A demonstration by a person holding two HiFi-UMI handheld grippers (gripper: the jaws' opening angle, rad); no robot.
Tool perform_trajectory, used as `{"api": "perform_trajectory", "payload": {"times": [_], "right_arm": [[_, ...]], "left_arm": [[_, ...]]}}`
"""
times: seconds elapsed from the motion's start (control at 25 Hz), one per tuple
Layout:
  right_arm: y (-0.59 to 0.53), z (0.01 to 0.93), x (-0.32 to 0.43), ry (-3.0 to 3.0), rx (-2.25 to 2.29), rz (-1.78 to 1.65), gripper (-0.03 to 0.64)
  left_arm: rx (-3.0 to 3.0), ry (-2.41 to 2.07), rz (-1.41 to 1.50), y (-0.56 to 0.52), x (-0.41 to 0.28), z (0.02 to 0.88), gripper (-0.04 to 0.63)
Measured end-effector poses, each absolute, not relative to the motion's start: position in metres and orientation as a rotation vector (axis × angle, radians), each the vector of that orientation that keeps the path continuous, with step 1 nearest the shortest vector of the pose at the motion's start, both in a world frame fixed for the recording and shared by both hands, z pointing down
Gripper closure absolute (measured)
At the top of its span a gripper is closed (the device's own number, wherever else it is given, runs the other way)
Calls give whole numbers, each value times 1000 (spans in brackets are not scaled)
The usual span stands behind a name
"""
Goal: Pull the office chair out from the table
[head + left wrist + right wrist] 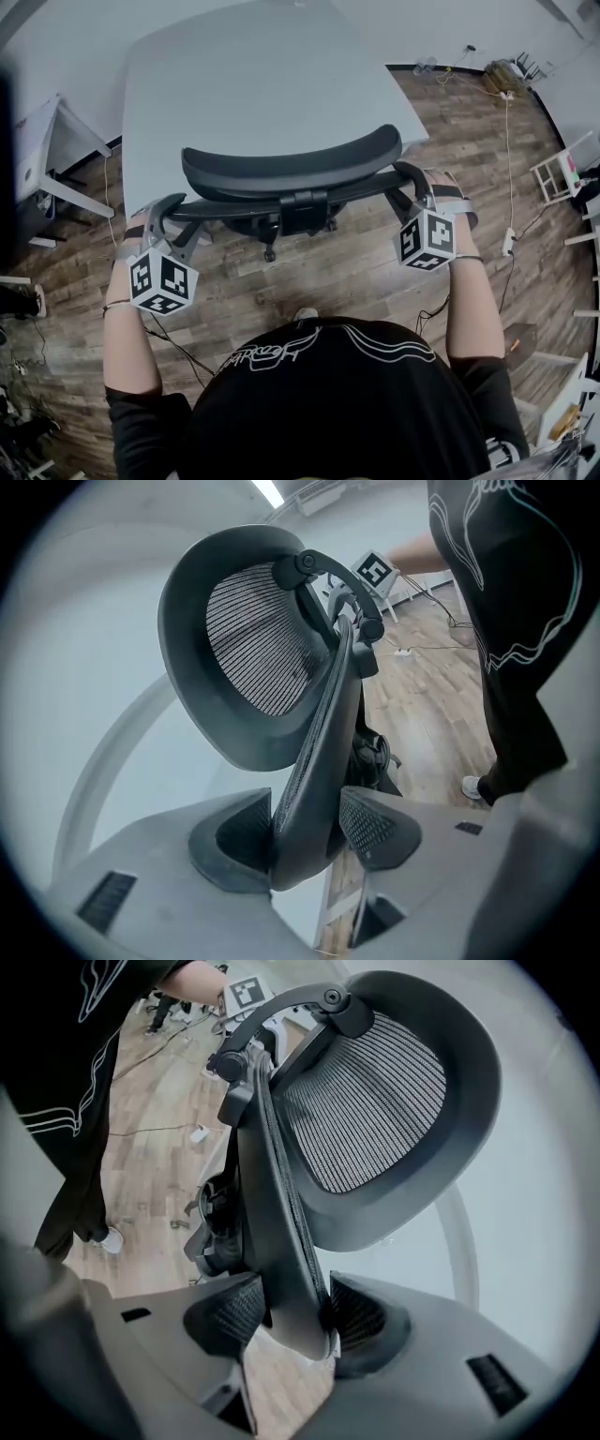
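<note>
Position: the office chair (291,173) stands tucked against the near edge of the grey counter (234,75), backrest toward us, base on the wood floor (356,272). We hold one set of tongs at each end of the backrest.

The left tongs (305,834): jaws partly open, set around the backrest's dark side rim, which fills the gap. One pad presses it plainly. The other seems to touch too, though the angle is poor.

The right tongs (292,1314): much the same opening, both ribbed pads clamped on the opposite side rim. The mesh back rises beyond each pair.
</note>
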State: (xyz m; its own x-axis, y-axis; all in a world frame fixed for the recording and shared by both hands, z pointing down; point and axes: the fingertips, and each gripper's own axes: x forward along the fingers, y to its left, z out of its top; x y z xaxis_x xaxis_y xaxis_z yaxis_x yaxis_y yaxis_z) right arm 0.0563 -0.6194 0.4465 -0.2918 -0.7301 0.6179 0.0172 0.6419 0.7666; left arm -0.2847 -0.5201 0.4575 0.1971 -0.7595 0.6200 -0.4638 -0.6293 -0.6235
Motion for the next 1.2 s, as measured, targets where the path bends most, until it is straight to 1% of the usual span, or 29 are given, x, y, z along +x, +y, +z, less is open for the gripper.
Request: {"api": "perform_trajectory", "payload": {"times": [0.28,1.2], "right_arm": [[-620,448,58,-1669,553,-793,394],[-610,442,60,-1721,599,-772,393]], "left_arm": [[-2158,1199,-1407,-522,-285,458,370],[-2184,1254,-1460,-515,-284,457,367]]}}
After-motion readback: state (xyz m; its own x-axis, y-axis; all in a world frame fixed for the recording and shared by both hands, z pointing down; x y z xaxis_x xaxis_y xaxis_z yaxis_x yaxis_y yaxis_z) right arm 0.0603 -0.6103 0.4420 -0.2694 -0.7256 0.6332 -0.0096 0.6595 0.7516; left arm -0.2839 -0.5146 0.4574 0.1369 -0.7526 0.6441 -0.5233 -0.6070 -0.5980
